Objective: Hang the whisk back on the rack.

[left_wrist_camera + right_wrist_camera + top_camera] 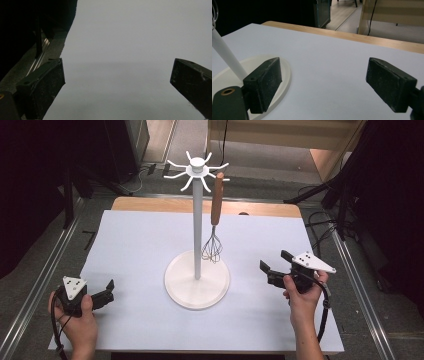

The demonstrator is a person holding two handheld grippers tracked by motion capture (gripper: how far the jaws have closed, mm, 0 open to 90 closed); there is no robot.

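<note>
Matt white table cover (140, 250), glossy white stand (197, 220), whisk (214, 215) — wooden handle, wire loops

A stand (197, 280) is sitting mid-table (135, 245), a whisk (215, 220) hanging on its right; grippers are flanking it, left (107, 292) and right (272, 265).

Overhead looks forward; tool cameras skim white table (140, 245) closely

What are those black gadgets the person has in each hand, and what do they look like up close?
Each is a black hand-held gripper, the left gripper and right gripper, with two blocky, scuffed black fingers. A grey three-cornered plate with dark dots sits on top of each, and a black cable trails back. The forearms are bare, with no sleeves.
</note>
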